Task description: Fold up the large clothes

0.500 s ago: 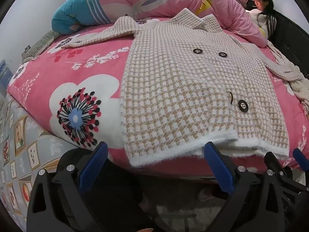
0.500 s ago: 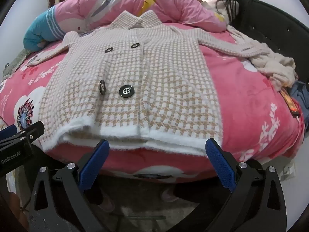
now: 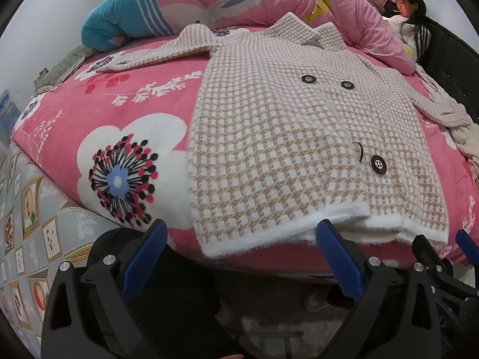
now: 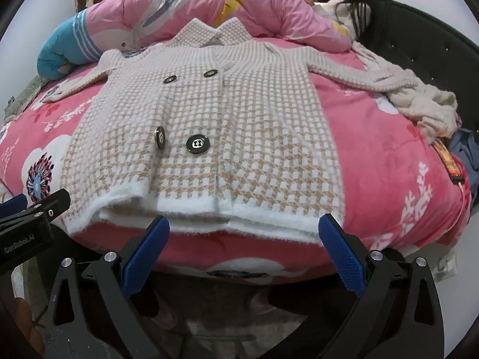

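A beige-and-white houndstooth coat (image 3: 284, 137) (image 4: 215, 125) with black buttons lies flat, front up, on the pink flowered bed cover (image 3: 119, 113) (image 4: 383, 155). Its sleeves are spread out to both sides, and its fluffy white hem (image 4: 209, 212) reaches the near edge of the bed. My left gripper (image 3: 239, 230) hangs open just in front of the hem's left half, nothing between its blue pads. Just before the hem's right half, my right gripper (image 4: 243, 224) stands open too and holds nothing. Each gripper shows at the edge of the other's view.
A rolled pink and blue quilt (image 3: 239, 3) lies behind the coat's collar. A person (image 4: 344, 3) rests at the far right by the black headboard (image 4: 419, 39). A cream knit garment (image 4: 425, 104) and blue clothes (image 4: 467, 152) lie at the bed's right edge. Floor lies below the grippers.
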`<action>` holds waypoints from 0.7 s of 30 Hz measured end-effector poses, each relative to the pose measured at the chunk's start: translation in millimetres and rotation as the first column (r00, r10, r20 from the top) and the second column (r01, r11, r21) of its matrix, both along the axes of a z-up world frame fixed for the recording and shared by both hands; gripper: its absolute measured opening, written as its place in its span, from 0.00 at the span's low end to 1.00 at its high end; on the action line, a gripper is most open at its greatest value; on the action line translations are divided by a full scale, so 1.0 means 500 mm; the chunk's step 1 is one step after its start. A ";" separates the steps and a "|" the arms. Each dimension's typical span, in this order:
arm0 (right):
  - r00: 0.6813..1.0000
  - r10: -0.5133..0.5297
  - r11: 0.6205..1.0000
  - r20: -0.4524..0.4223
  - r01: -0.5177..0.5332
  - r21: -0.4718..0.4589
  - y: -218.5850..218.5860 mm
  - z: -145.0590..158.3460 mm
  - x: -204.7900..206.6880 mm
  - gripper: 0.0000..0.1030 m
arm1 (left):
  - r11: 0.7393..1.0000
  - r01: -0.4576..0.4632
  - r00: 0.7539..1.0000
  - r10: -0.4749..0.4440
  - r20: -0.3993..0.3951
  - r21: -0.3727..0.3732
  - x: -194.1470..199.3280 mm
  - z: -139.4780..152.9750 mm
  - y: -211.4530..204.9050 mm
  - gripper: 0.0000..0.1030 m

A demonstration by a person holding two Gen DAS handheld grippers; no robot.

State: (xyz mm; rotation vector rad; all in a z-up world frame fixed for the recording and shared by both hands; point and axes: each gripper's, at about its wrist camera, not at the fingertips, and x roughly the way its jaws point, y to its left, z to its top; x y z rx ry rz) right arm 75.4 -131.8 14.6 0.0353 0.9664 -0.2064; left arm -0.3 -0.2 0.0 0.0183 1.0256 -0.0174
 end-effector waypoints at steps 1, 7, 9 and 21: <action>1.000 -0.001 1.000 -0.001 0.001 0.000 0.000 0.002 0.001 0.93 | 1.000 0.001 1.000 -0.001 -0.001 -0.001 0.003 -0.001 0.003 0.95; 1.000 -0.001 1.000 0.003 0.001 0.001 -0.002 0.002 0.001 0.93 | 1.000 0.001 1.000 -0.001 -0.001 -0.001 0.004 -0.002 0.006 0.95; 1.000 -0.001 1.000 0.001 0.001 0.001 -0.002 0.002 0.002 0.93 | 1.000 0.001 1.000 -0.001 -0.002 -0.002 0.005 -0.002 0.007 0.95; 1.000 -0.002 1.000 0.004 0.002 -0.001 -0.003 0.005 0.000 0.93 | 1.000 0.000 1.000 0.000 -0.002 -0.005 0.004 -0.002 0.006 0.95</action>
